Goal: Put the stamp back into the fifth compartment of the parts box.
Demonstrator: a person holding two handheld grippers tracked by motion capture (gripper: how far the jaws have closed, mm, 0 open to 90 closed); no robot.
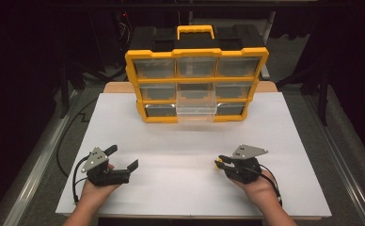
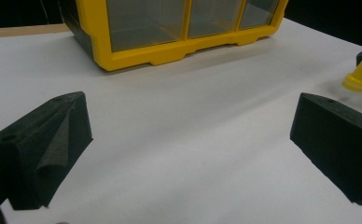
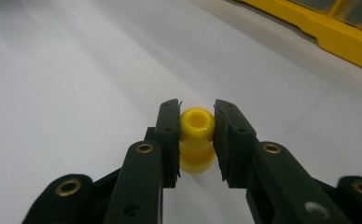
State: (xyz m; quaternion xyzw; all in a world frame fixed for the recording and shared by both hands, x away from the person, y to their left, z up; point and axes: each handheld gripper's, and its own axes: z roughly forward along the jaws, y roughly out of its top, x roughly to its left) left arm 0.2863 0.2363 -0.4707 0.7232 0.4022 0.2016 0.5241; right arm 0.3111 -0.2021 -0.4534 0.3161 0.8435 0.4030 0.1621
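The right tongs (image 3: 196, 135) are clamped on a small yellow peg (image 3: 197, 140), near the front right of the white surface (image 1: 180, 155). So the pick-up is done. The peg likely goes into the open drawer (image 1: 196, 106), and that part is left. The left tongs (image 1: 122, 162) are wide apart and hold nothing, near the front left. The peg is smooth, shiny plastic, round, with a hole on top. The pads are black and rough. At the far edge stands the yellow box (image 1: 197, 84) with clear drawers.
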